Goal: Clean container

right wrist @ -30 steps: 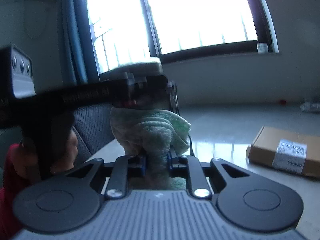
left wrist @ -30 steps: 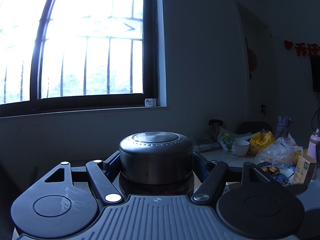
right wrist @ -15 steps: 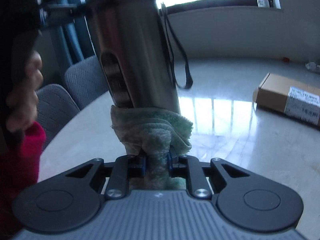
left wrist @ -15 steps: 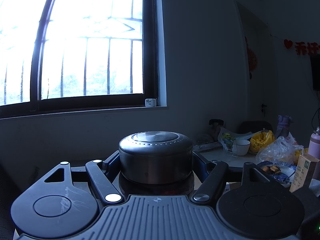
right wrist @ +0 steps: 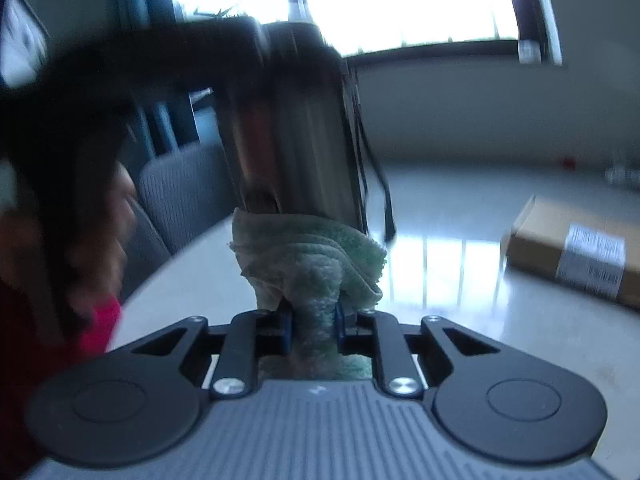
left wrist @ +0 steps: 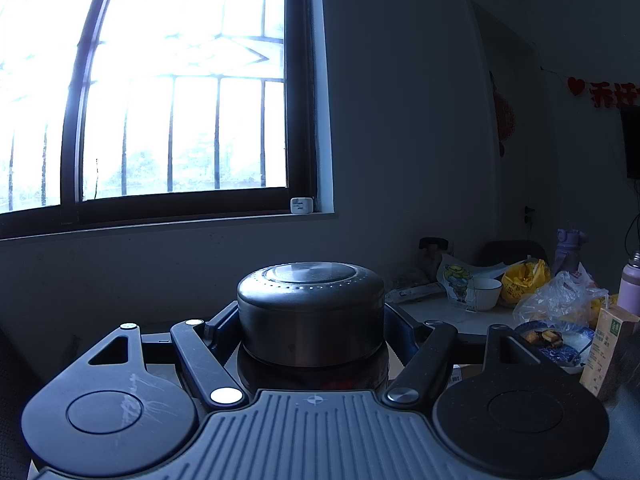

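Observation:
My left gripper (left wrist: 311, 322) is shut on a steel flask (left wrist: 310, 312), seen end-on with its round dark cap toward the camera. In the right wrist view the same flask (right wrist: 292, 136) hangs upright above the table, its black strap (right wrist: 372, 168) dangling on the right. My right gripper (right wrist: 312, 326) is shut on a green-and-white cloth (right wrist: 308, 264), whose bunched top presses against the flask's lower end. The left gripper's body (right wrist: 120, 64) is a dark blur at upper left.
A pale glossy table (right wrist: 440, 248) holds a brown cardboard box (right wrist: 576, 252) at right. A grey chair (right wrist: 176, 196) stands behind it. In the left wrist view, a cluttered table (left wrist: 440, 312) at right carries a white bowl (left wrist: 486, 294), plastic bags (left wrist: 560, 296), a carton (left wrist: 608, 344) and a pink bottle (left wrist: 630, 280).
The cloth has gone from in front of the flask's upper part to its lower end. The flask appears farther and more fully in the right wrist view. The left view is nearly unchanged.

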{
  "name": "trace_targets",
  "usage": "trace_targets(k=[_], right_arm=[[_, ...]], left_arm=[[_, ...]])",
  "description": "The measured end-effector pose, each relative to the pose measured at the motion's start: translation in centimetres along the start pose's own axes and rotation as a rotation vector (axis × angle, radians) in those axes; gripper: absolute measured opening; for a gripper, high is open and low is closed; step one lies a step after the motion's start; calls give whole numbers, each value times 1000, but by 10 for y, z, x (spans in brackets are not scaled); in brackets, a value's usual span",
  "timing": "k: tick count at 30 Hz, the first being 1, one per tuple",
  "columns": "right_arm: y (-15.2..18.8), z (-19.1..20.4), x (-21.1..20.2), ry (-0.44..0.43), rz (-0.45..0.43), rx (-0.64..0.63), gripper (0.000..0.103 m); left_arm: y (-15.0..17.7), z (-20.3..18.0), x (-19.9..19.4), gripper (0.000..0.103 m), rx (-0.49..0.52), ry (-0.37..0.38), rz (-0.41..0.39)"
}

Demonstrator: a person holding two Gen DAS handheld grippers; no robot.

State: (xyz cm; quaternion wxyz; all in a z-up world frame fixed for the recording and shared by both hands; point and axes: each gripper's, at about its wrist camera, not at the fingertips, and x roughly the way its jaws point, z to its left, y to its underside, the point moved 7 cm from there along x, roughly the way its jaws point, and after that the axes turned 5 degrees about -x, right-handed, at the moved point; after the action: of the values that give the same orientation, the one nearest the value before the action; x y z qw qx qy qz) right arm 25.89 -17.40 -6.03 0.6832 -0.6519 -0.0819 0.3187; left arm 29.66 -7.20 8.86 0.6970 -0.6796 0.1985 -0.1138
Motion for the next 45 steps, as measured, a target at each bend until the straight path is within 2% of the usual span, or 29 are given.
trace_targets(k=[2,7,11,30,38,41,45], right_arm=[[-15,-1,-10,-2,-52,-1,18],[-37,-1,-21,-5,-116,-11,18],[-35,0,-26,-24,-126,9,18],[44,-3,35,-5,152,24,18],[42,1,32,7,161,20,18],[32,4,24,0,129,11,18],[7,12,3,-1,41,-15,18]], left_arm=[[0,0,1,74,0,1,0],[1,-1,0,74,0,0,-1],[1,-2,0,74,0,1,-1],[1,-7,3,74,3,-1,-2],[0,-6,2,74,4,-1,-2],[0,-5,2,74,4,-1,-2],[0,-4,1,74,6,0,-2]])
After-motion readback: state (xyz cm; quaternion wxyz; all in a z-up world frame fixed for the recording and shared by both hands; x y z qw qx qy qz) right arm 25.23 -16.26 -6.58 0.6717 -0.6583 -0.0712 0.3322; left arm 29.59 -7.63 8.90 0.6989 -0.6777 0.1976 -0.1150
